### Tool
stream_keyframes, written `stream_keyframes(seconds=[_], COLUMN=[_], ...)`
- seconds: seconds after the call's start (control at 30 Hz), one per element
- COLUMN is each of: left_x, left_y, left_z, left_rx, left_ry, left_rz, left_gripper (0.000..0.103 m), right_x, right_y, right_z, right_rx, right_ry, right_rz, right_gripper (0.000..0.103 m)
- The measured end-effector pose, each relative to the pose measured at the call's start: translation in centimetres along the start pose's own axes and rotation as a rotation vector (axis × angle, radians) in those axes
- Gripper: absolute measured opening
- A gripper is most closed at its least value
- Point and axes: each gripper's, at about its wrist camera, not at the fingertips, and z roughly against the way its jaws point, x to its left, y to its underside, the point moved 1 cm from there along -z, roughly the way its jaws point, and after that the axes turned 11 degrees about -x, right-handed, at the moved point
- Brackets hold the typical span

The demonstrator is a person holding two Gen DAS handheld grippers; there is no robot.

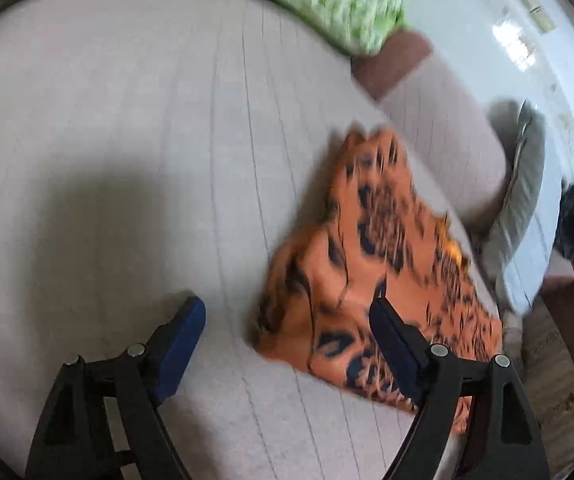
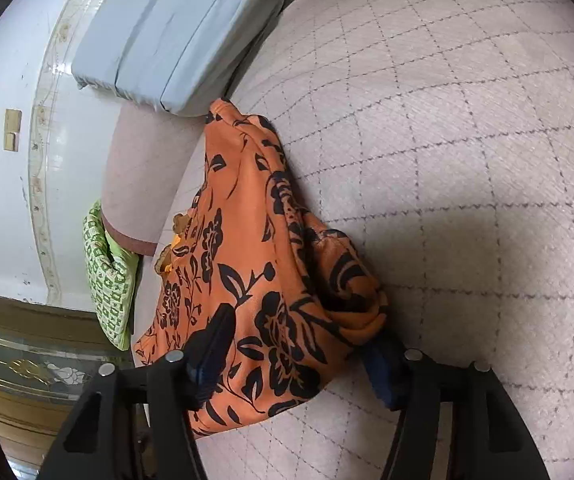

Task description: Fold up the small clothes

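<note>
Pale pink quilted bed cover w/ stitched diamond lines point(image 2: 467, 152) fills most of both views; it's the work surface. Folded light-blue blanket point(image 2: 175, 36) sits upper left of the right wrist view, at the bed edge, and a green-and-white patterned cushion point(image 2: 109, 276) at left centre, beside the bed corner.

Task thing: orange garment w/ black floral print point(image 2: 255, 264), centre of the right wrist view, lower right-centre in the left wrist view point(image 1: 375, 264). It lies on the cover in a bunched, roughly triangular heap, one side rolled over itself, edges uneven. Looks to me like no neat fold yet, at most a rough first gather; flattening, squaring and the actual folds prob still left.

Right gripper point(image 2: 307, 344): jaws fairly wide, straddling the garment's near end, cloth between the blue pads but no clear pinch, so not gripping as far as I can tell. Left gripper point(image 1: 287, 320): jaws wide, nothing held; its right pad sits over the cloth edge, left pad over bare cover.
</note>
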Motion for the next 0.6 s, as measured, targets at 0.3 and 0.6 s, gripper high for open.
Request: stream_keyframes(seconds=[0.3,0.6], left_x=[-3.0,-6.0], left_y=[0.4,0.2], left_z=[-2.5,6.8], left_rx=[0.071,-0.132], left_ry=[-0.025,0.006], left_rz=[-0.162,-0.312], left_gripper=[0.012,0.011], right_x=[2.1,7.2], right_y=[-0.1,-0.1], right_z=[-1.5,5.8], right_rx=[0.071,0.001], right_ry=[0.111,0.029], right_rz=[0.178,0.359], right_gripper=[0.013,0.01])
